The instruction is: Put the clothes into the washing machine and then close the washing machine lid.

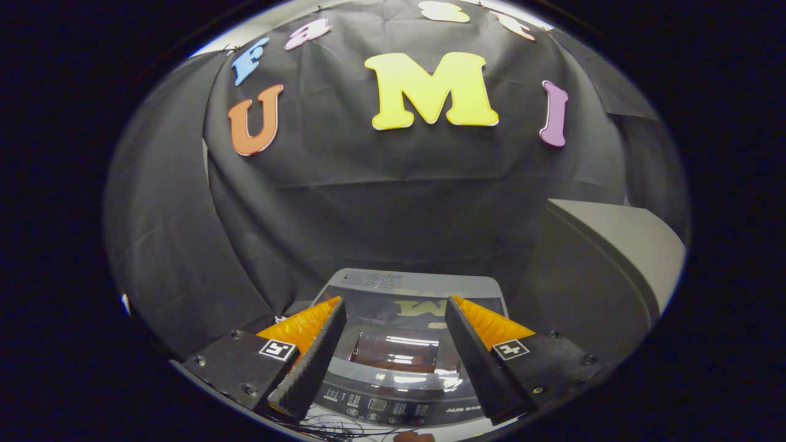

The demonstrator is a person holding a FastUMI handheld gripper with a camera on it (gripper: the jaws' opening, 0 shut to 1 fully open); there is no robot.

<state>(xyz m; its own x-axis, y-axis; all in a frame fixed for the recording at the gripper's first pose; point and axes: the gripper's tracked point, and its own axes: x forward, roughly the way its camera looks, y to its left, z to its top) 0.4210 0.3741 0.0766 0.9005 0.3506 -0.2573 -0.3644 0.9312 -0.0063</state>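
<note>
A grey top-loading washing machine [405, 285] stands below and ahead of me against the black cloth wall. Its glossy dark lid [399, 313] lies flat and shut, with a clear window [396, 350] through which a reddish-brown shape shows faintly. The control panel [393, 408] runs along its near edge. My gripper [396, 307] hangs above the machine, open, its two fingers [313, 356] spread wide to either side of the lid window with nothing between them.
A grey slanted panel [620, 245] rises at the right of the machine. Black cloth covers the wall behind and to the left. Thin dark cables [331, 426] lie on the pale surface just before the control panel.
</note>
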